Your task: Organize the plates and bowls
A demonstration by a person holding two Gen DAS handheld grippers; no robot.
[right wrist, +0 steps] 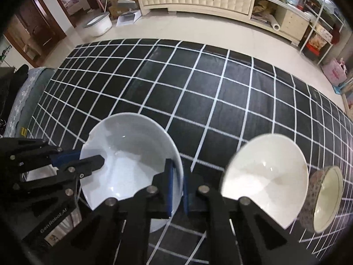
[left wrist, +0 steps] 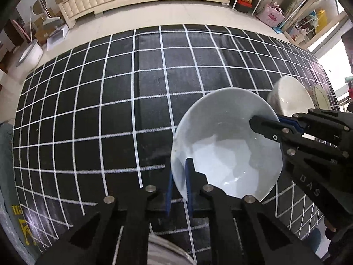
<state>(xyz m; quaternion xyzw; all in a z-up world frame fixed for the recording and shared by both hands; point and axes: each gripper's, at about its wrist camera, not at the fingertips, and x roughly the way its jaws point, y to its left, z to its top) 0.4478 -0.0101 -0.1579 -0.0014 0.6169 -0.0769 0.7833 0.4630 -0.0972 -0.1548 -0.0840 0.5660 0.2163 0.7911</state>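
Both grippers clamp opposite rims of one white ceramic bowl (left wrist: 227,145): left gripper (left wrist: 179,187) on its near edge, right gripper (right wrist: 176,187) likewise. Glazed and rigid, it looks slippery and breakable, best held by the rim. A cream bowl (right wrist: 267,181) sits just right.

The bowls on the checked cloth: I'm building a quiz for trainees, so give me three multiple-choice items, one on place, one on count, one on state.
1. Where does the patterned bowl sit?
A. left of the pale blue bowl
B. right of the cream bowl
C. inside the cream bowl

2. How many bowls show in the right wrist view?
A. two
B. three
C. five

3. What do both tongs grip?
A. the pale blue bowl's rim
B. the cloth
C. nothing

Key: 1 B, it sits just past the cream bowl. 2 B, pale blue, cream, patterned. 3 A, the left tongs and right tongs clamp opposite sides of the pale blue bowl.
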